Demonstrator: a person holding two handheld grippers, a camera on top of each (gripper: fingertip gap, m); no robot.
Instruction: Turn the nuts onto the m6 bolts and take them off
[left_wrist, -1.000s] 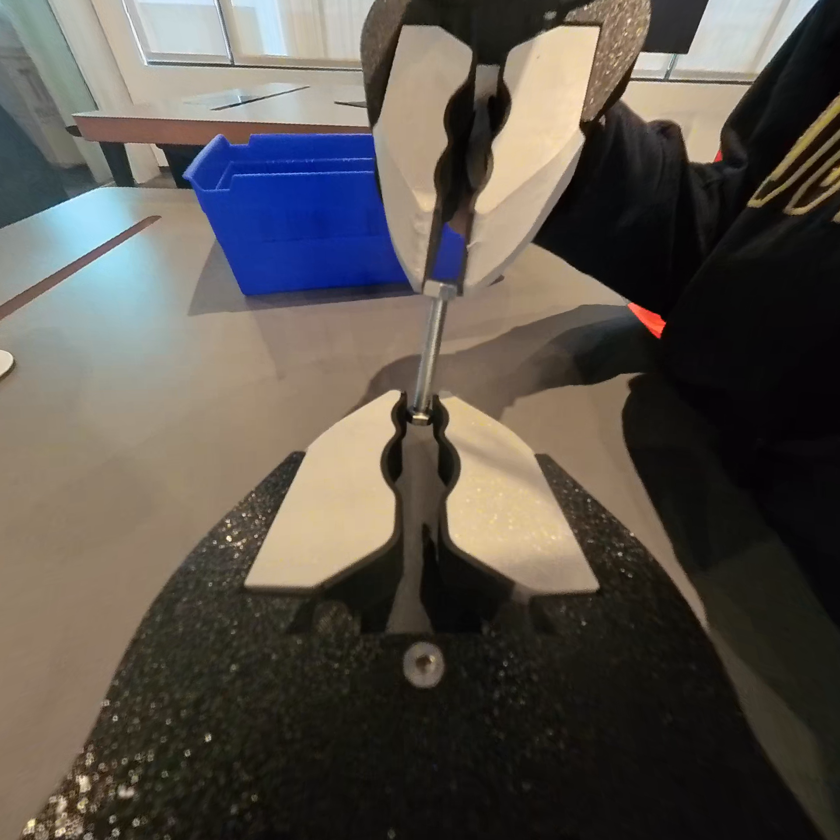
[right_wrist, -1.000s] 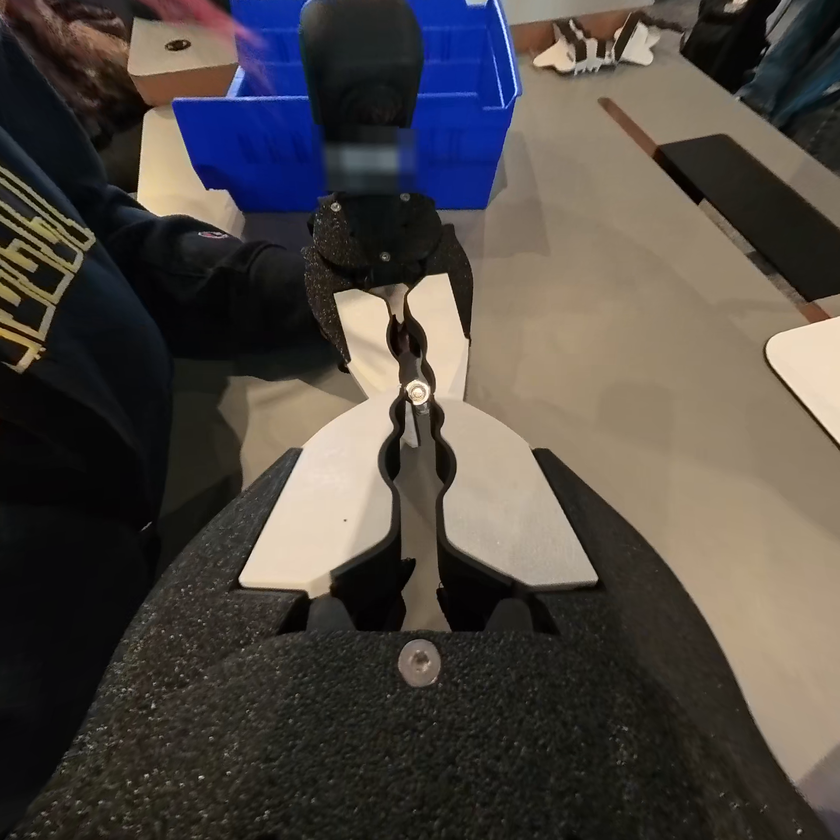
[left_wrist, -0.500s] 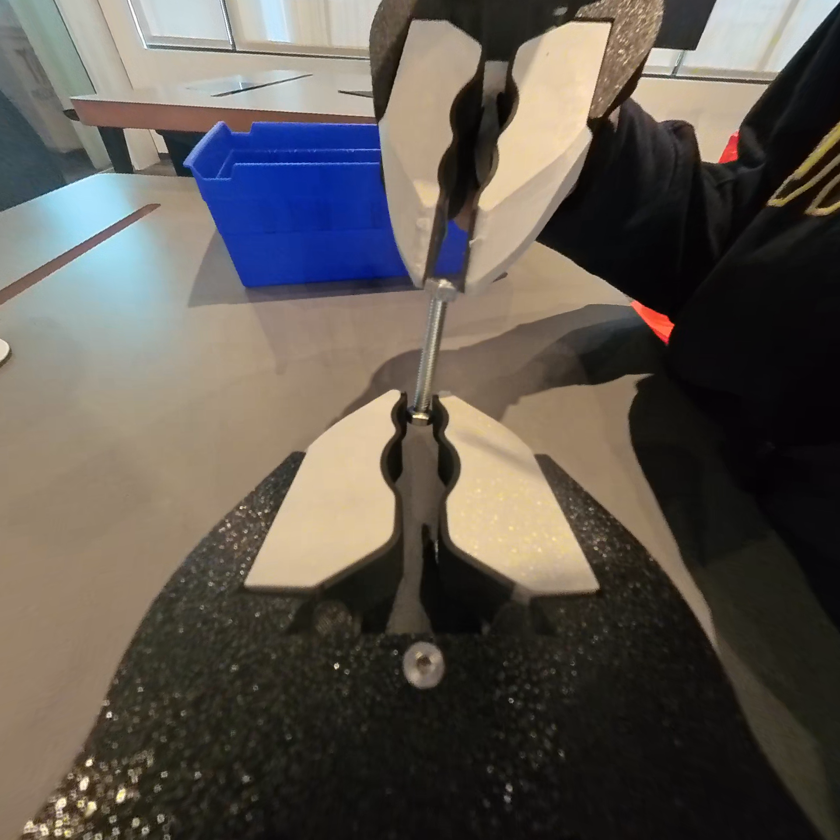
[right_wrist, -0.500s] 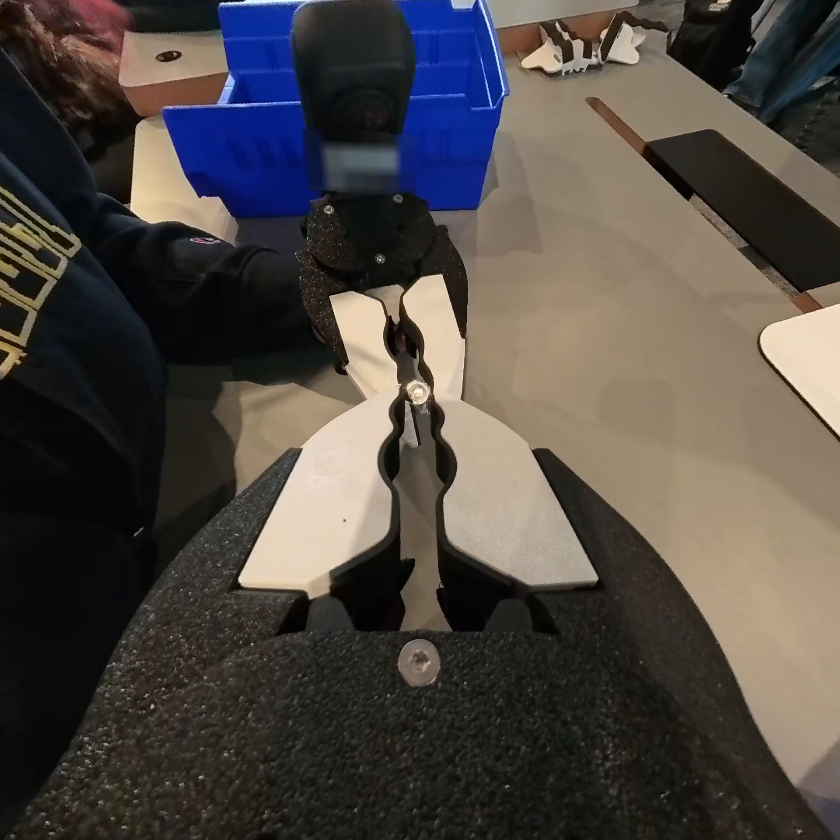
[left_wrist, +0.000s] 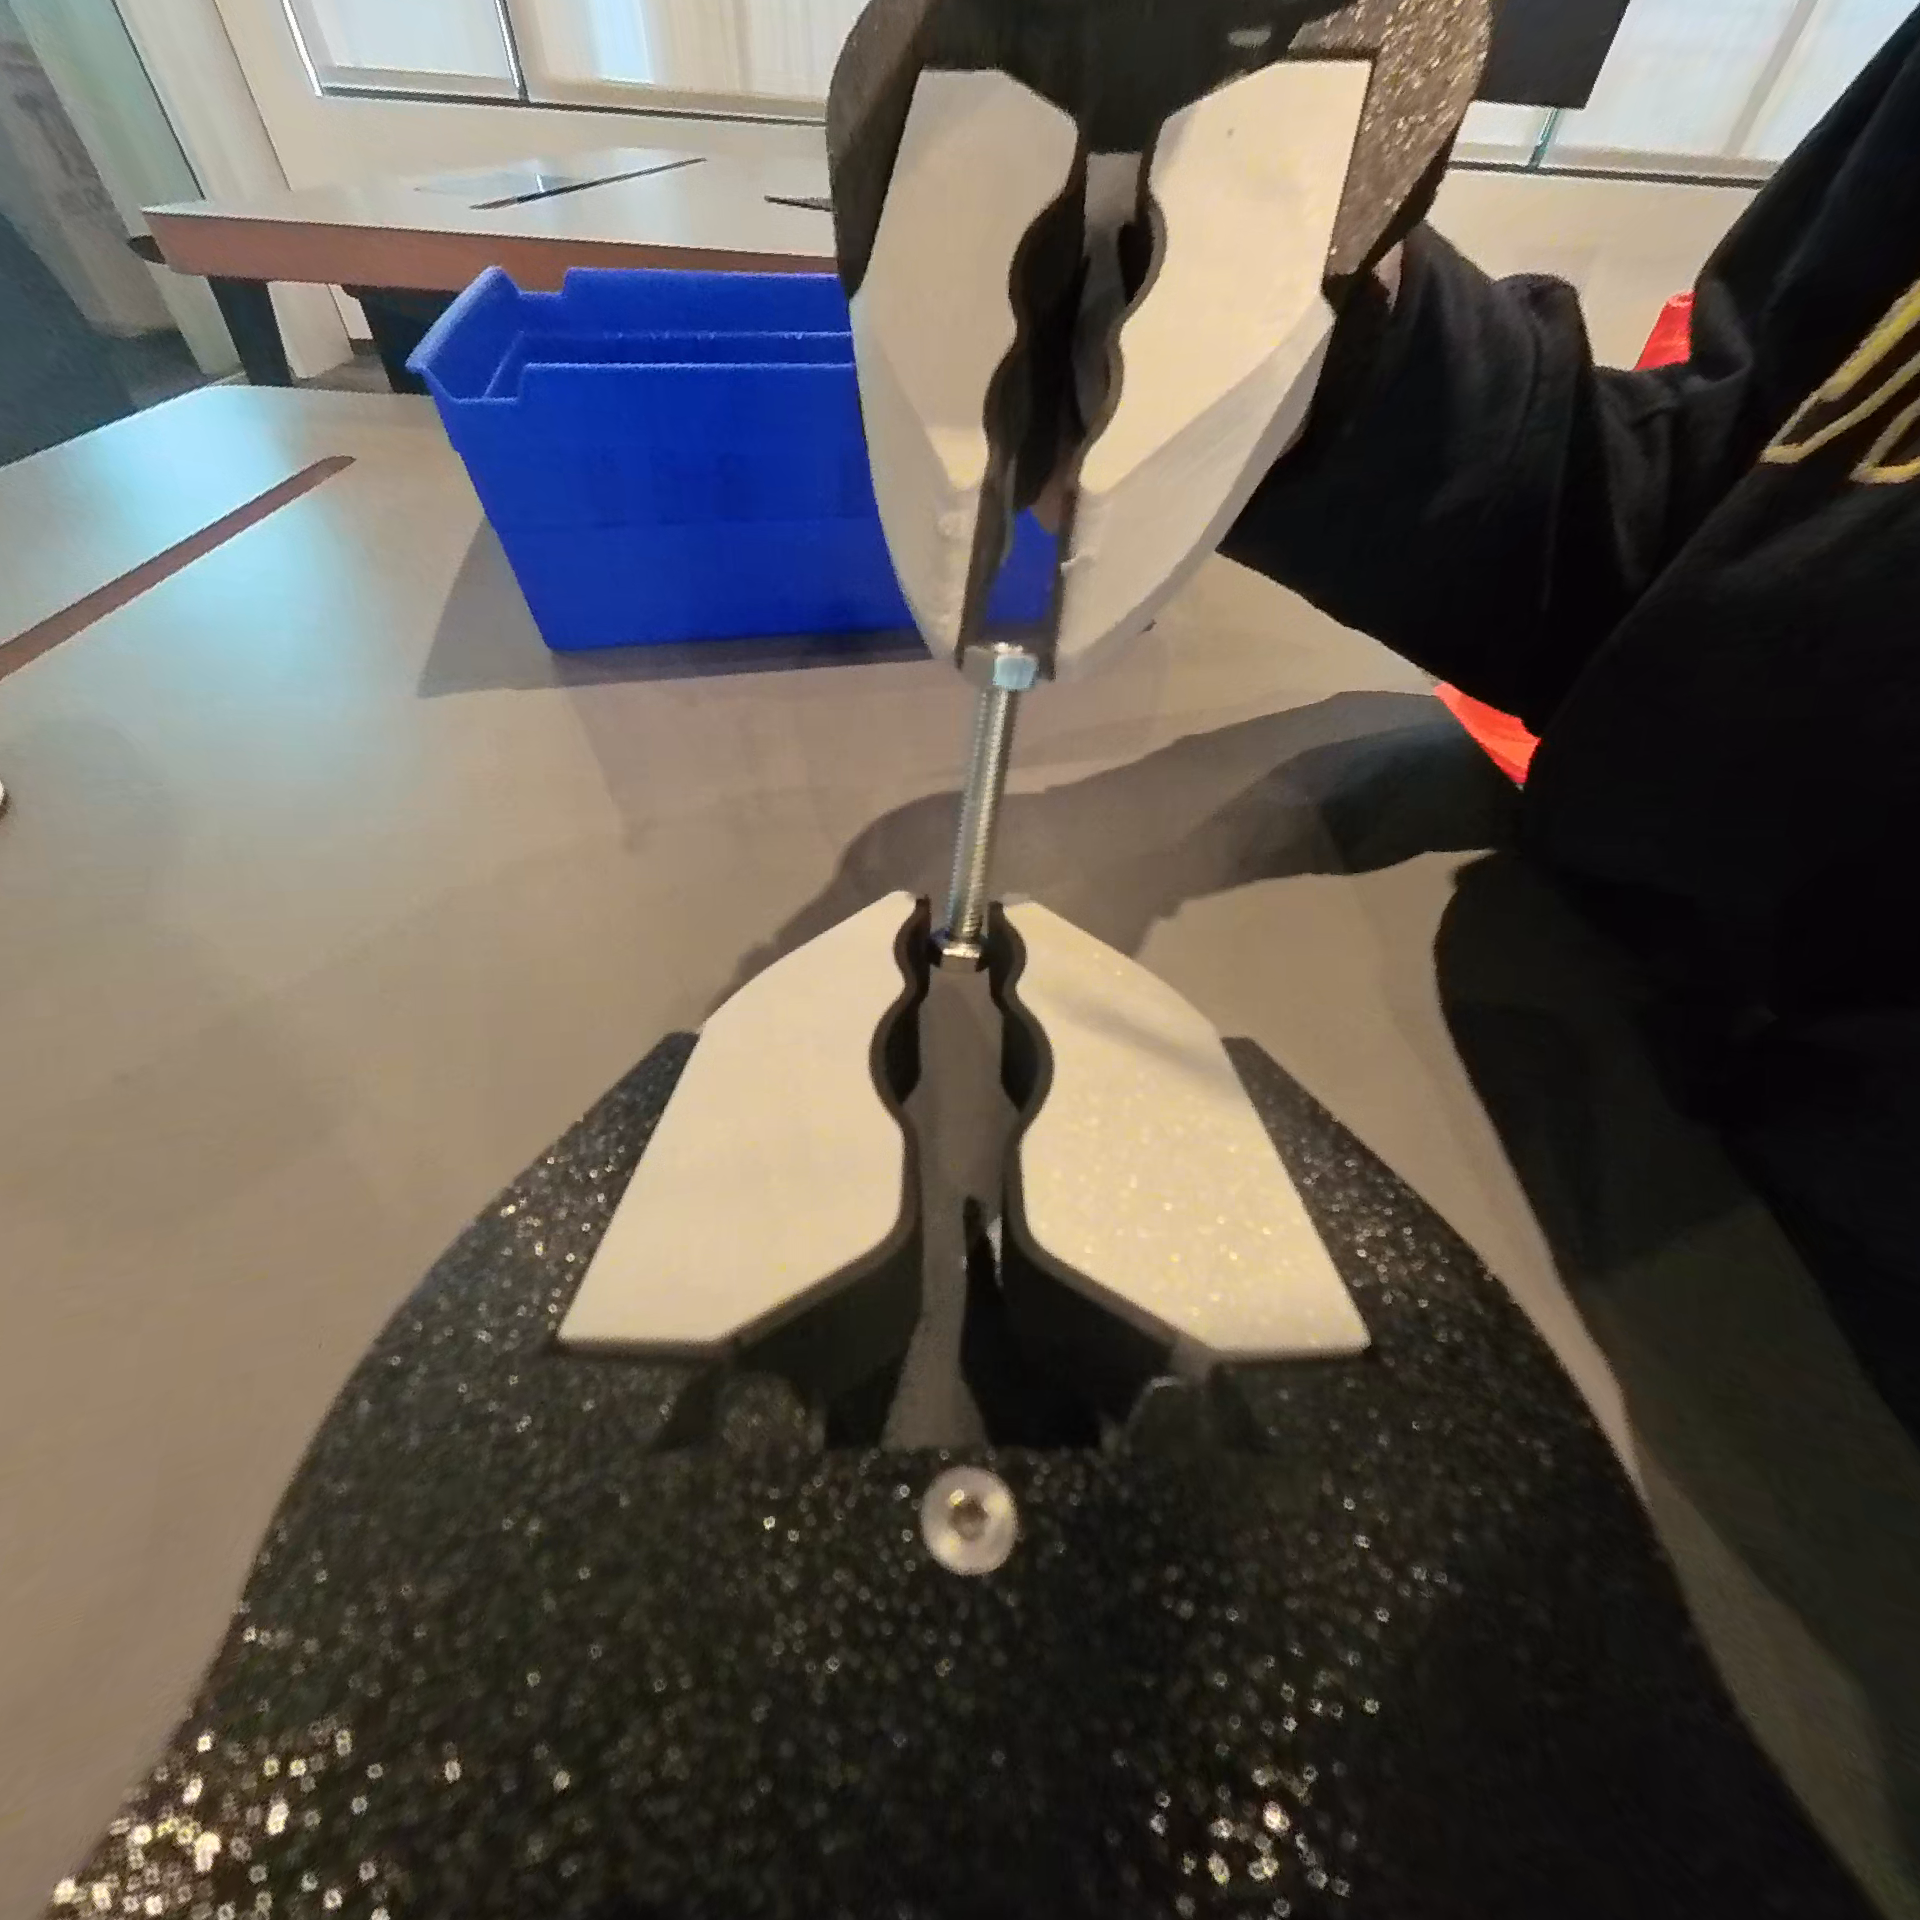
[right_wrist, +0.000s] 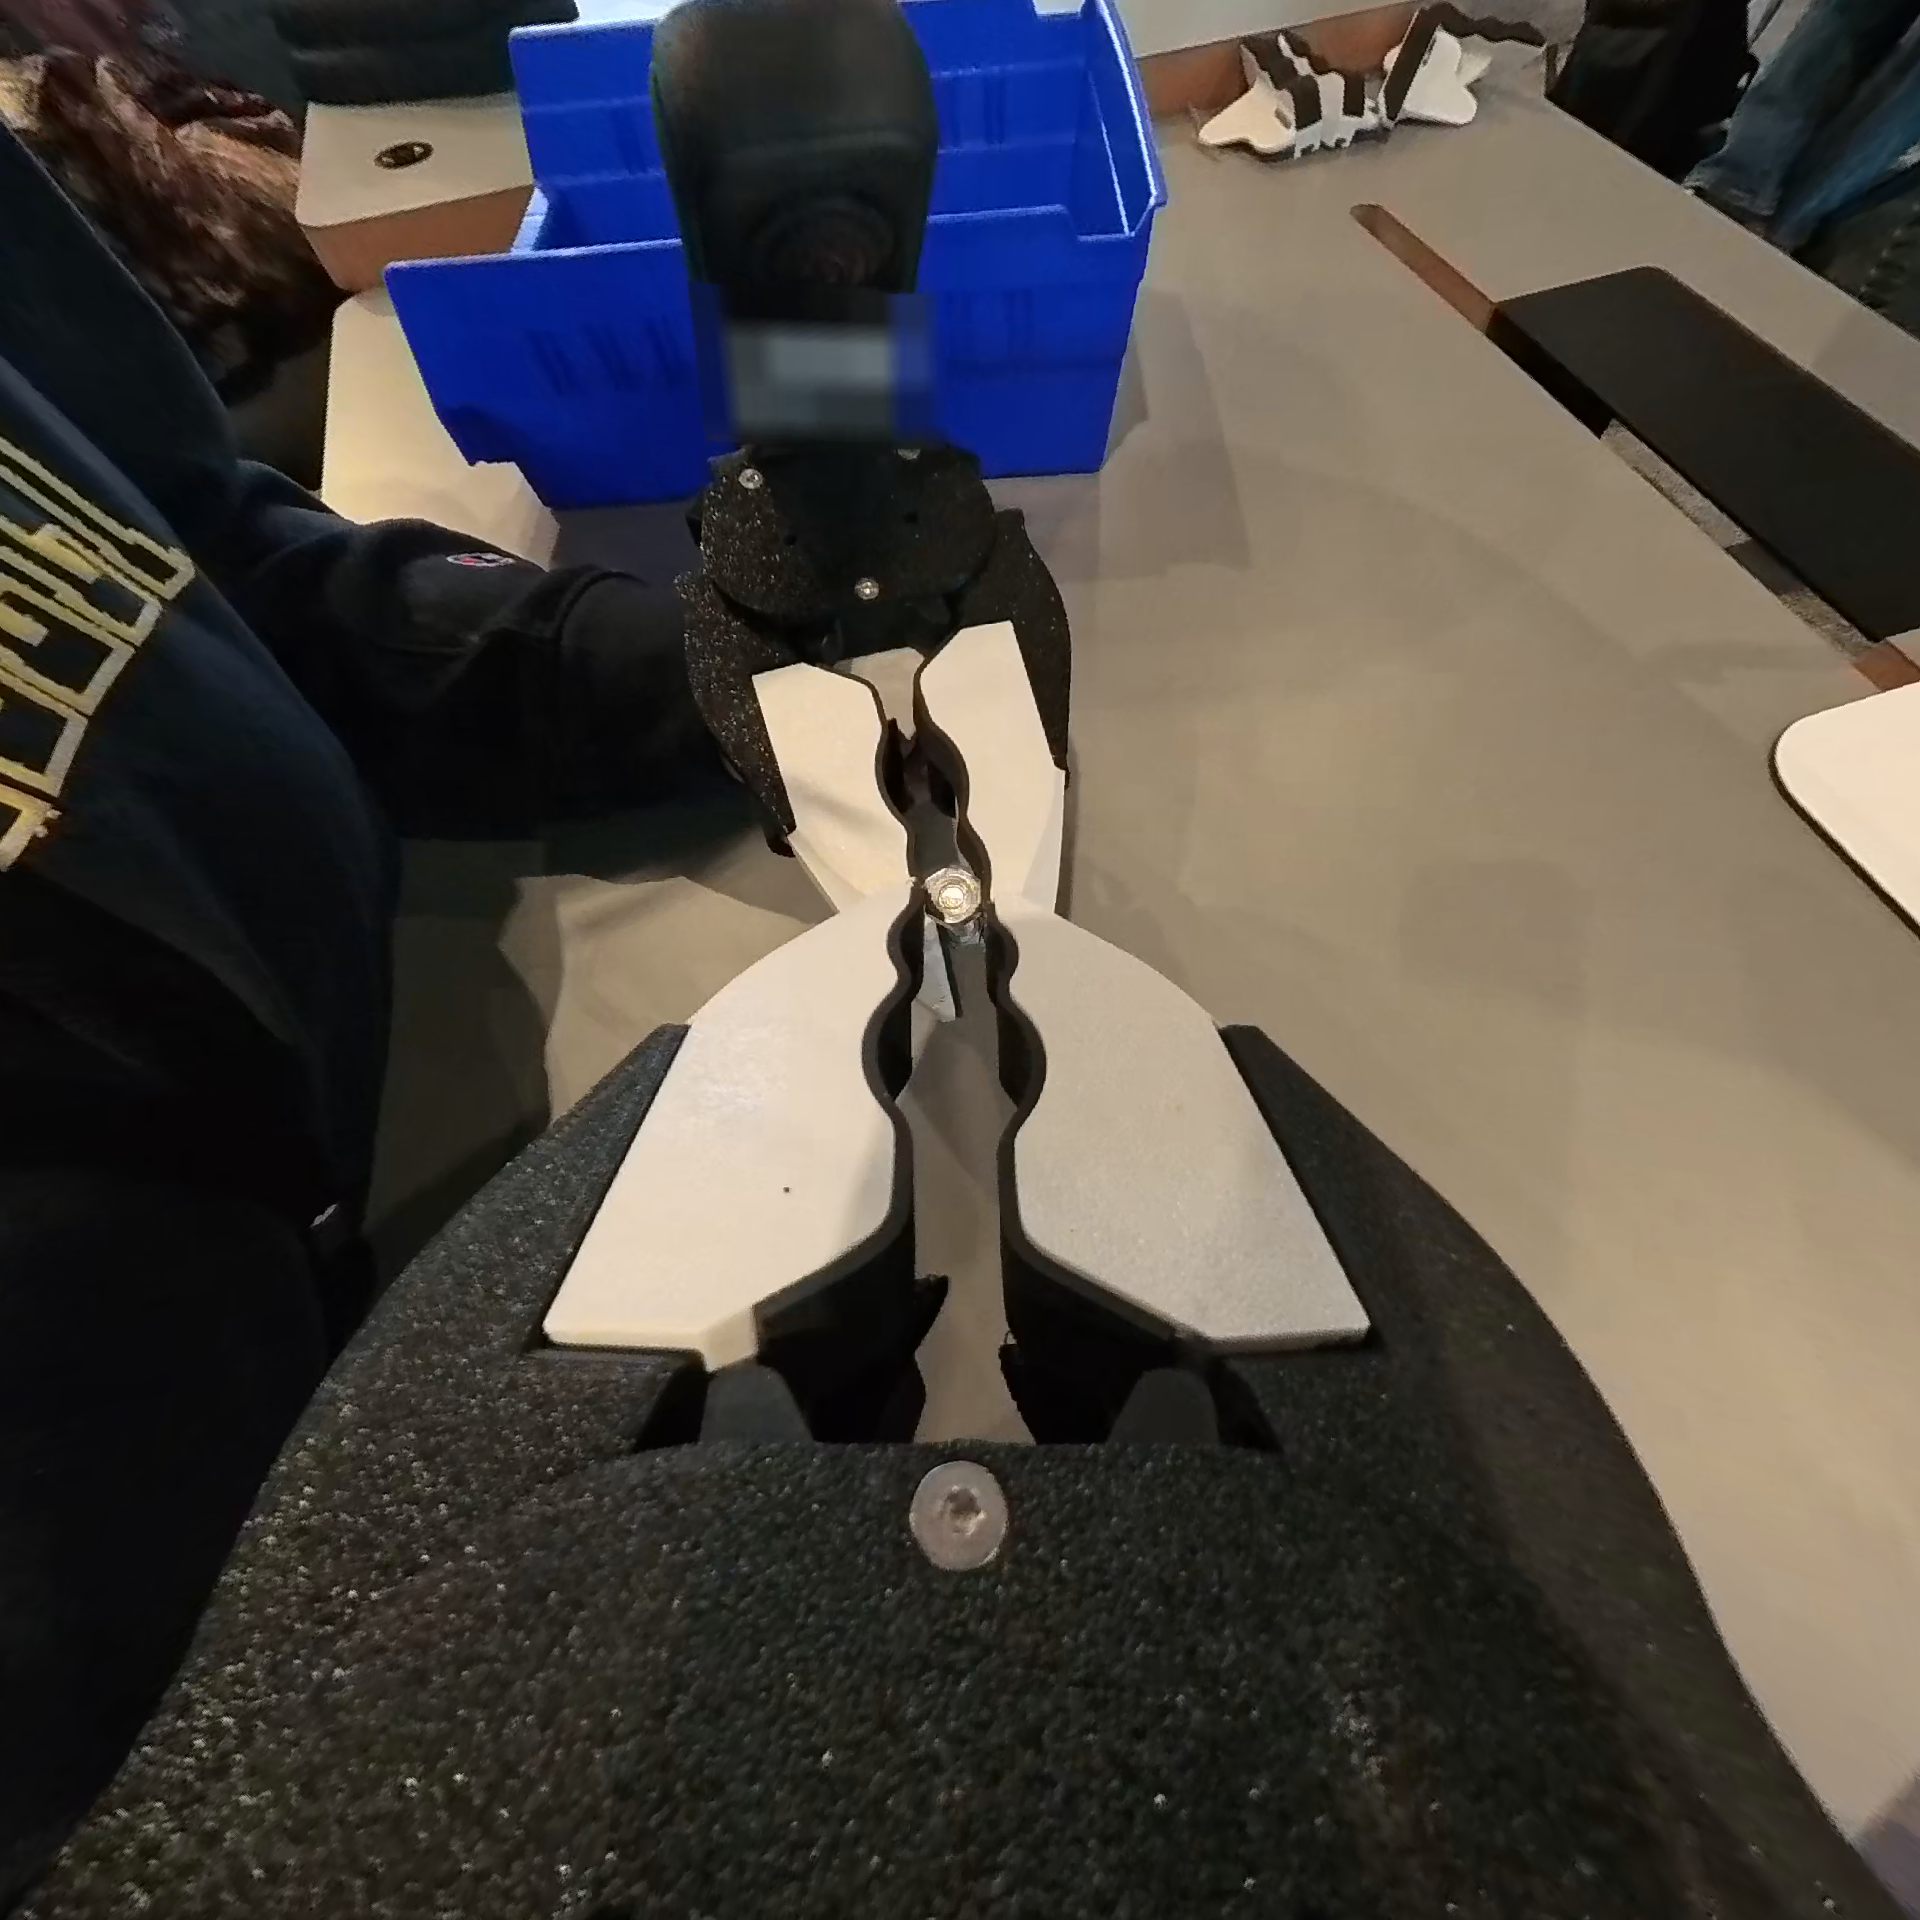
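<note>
Bolt (left_wrist: 980, 808) spans the air above the desk (left_wrist: 312, 831): the left gripper (left_wrist: 961, 951), nearly closed, pinches its head end steady, so the right gripper (left_wrist: 1006, 665), also nearly closed, can clamp and twist the nut (left_wrist: 1000, 667) at its far end. Left view shows the whole threaded shank before the bin (left_wrist: 665, 457); right view sees only the bolt tip end-on.

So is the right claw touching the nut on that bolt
Touching. The left wrist view shows the right claw shut on the nut at the bolt's far end, both fingertips pressed against it.
</note>
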